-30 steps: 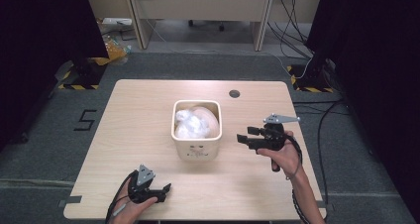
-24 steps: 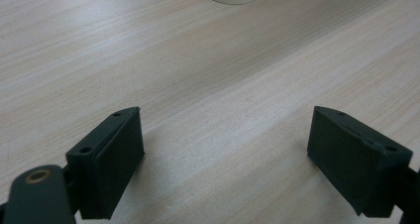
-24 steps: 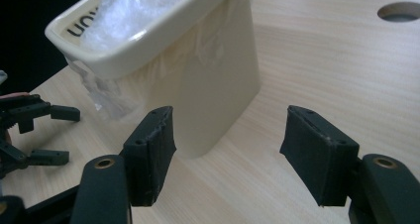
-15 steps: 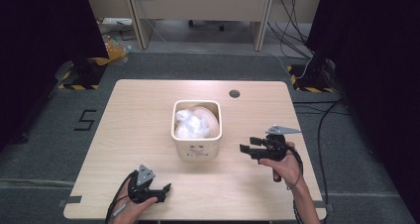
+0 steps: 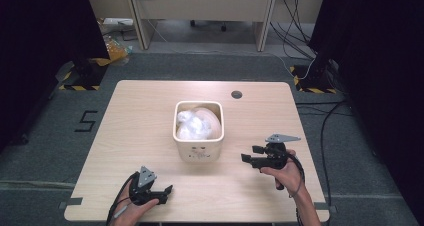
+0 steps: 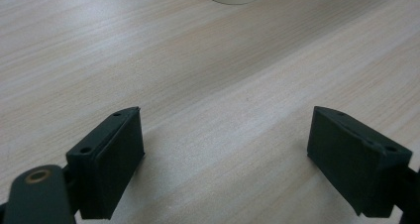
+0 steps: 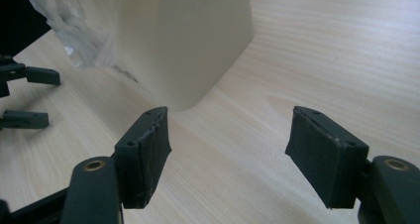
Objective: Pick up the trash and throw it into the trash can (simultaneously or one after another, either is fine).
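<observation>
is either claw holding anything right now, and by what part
Nothing is held: the left claw and the right claw both stand open over bare table, short of the bin.

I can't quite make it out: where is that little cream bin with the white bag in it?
In the high view the cream bin stands near the middle of the wooden table, up the table from the left tool and left of the right tool.

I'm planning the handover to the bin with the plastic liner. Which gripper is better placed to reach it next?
Probably the right gripper: it sits beside the bin, open, jaws pointing at its wall. The left gripper rests open at the table's near edge, farther off.
</observation>
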`<state>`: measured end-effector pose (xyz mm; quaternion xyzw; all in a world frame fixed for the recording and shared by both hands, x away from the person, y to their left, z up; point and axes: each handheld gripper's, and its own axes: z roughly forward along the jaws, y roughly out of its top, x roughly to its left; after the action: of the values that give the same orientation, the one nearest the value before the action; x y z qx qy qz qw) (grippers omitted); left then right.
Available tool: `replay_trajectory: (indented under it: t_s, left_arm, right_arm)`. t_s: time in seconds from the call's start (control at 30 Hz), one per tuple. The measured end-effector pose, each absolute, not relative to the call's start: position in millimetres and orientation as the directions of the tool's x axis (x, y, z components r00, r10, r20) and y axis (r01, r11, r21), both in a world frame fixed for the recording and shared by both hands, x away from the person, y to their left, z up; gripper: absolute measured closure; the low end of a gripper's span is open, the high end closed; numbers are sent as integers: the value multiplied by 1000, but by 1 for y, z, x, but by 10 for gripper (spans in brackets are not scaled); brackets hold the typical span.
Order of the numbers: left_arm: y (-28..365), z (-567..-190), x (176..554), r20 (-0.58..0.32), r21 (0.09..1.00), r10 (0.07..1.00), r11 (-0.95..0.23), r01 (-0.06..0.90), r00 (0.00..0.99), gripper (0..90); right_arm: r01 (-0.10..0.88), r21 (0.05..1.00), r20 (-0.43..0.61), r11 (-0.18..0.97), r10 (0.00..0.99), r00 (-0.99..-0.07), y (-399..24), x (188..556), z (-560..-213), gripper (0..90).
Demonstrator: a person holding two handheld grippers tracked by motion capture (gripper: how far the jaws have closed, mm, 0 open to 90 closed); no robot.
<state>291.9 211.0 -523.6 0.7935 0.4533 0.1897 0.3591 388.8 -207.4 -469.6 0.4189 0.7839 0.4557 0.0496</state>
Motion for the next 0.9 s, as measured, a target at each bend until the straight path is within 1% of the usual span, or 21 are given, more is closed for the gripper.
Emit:
replay_trajectory:
  t_s: [0.3,0.9]
  left_arm:
    - [211,-524,292,-25,742,856,-331,583,517,133]
    - [211,-524,292,-24,742,856,-331,583,517,133]
  right_arm:
    - [631,730,274,261,734,-621,-209,381,-484,268]
    - [619,698,175,360,752,-635,-203,361,-505,252]
